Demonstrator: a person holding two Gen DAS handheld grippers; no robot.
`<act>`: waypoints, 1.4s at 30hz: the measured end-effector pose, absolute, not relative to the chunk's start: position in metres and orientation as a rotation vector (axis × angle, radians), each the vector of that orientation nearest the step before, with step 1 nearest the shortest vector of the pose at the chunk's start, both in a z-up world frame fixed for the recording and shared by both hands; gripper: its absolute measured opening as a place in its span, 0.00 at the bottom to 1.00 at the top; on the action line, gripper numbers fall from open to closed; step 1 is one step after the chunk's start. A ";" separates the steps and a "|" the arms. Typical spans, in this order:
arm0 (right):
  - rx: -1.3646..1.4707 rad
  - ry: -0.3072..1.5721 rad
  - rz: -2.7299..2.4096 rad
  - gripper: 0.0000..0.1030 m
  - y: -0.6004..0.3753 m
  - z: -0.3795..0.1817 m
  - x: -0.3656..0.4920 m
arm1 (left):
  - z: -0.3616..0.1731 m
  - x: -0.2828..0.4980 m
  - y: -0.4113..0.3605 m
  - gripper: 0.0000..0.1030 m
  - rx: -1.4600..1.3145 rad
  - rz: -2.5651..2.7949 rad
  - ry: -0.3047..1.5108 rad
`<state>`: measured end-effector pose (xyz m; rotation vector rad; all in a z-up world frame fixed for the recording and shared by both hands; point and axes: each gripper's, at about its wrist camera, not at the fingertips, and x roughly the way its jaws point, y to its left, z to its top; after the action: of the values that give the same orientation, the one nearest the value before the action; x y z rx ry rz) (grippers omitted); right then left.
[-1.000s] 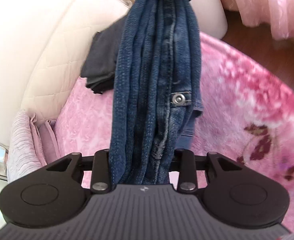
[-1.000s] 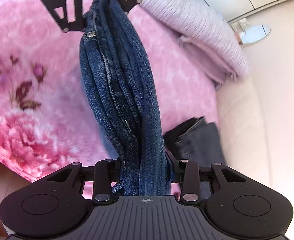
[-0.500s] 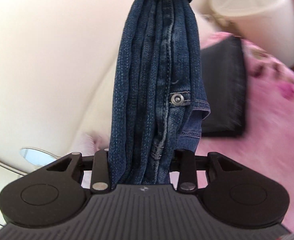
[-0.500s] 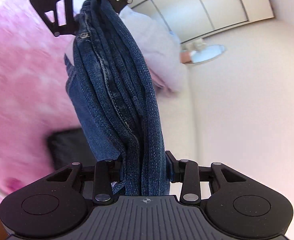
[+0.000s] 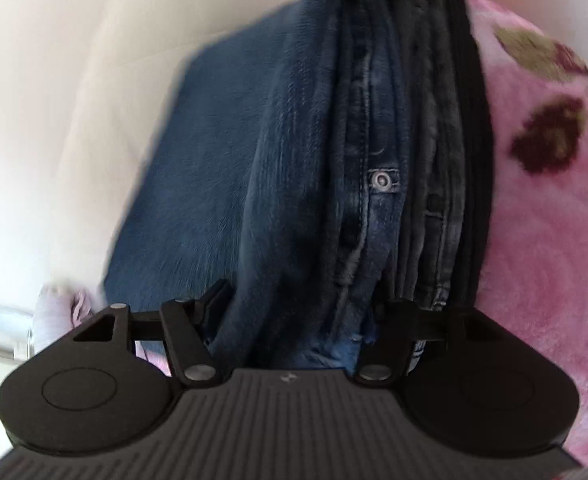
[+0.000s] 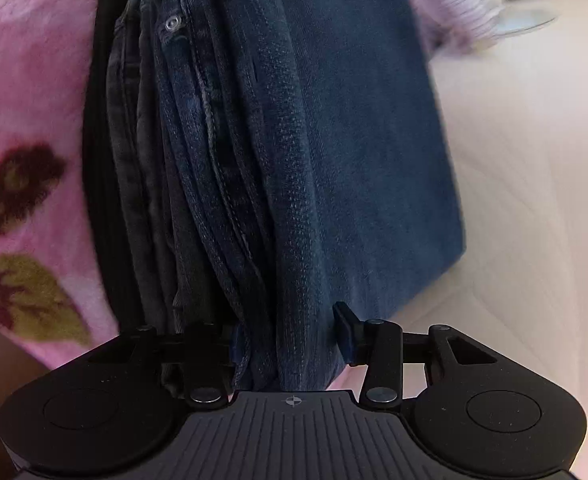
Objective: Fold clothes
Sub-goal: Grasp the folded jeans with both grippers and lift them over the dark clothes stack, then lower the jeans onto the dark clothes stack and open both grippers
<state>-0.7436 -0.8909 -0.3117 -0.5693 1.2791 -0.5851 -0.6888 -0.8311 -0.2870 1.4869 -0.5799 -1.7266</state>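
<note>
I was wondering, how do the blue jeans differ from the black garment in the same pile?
The blue jeans are blue denim with visible seams and a rivet; the black garment looks plain. The blue jeans sit between the opening jaws of the left gripper and right gripper; the black garment lies outside them, next to the pink blanket. Both are folded.

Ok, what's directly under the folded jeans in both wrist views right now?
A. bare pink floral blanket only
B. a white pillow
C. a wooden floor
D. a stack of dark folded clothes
D: the jeans lie on dark folded clothes, whose edges show beside the pink blanket.
</note>
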 end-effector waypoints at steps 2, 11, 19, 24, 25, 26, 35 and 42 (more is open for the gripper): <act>-0.519 1.244 -0.606 0.43 -0.890 -0.301 -0.746 | -0.280 -0.684 -0.833 0.59 1.513 -1.740 -0.606; -0.403 1.213 -0.663 0.43 -0.882 -0.285 -0.721 | -0.288 -0.667 -0.858 0.58 1.530 -1.753 -0.573; -0.427 1.263 -0.649 0.43 -0.855 -0.257 -0.725 | -0.242 -0.648 -0.821 0.56 1.522 -1.790 -0.542; -0.266 1.187 -0.636 0.43 -0.834 -0.208 -0.750 | -0.181 -0.621 -0.805 0.52 1.284 -1.834 -0.295; -0.223 1.144 -0.642 0.43 -0.833 -0.197 -0.762 | -0.171 -0.616 -0.809 0.52 1.243 -1.828 -0.259; -0.187 1.099 -0.654 0.43 -0.837 -0.185 -0.769 | -0.163 -0.611 -0.820 0.52 1.206 -1.810 -0.230; 0.231 0.835 -0.790 0.43 -0.975 -0.154 -0.782 | -0.154 -0.574 -0.998 0.33 1.015 -1.710 0.340; 0.488 0.854 -0.795 0.42 -1.076 -0.187 -0.791 | -0.210 -0.567 -1.015 0.34 1.004 -1.655 0.445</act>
<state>-0.7912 -1.0757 -0.1865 0.4884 0.8537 -0.7945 -0.5666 -1.0147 -0.2096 1.0036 0.4455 -1.6553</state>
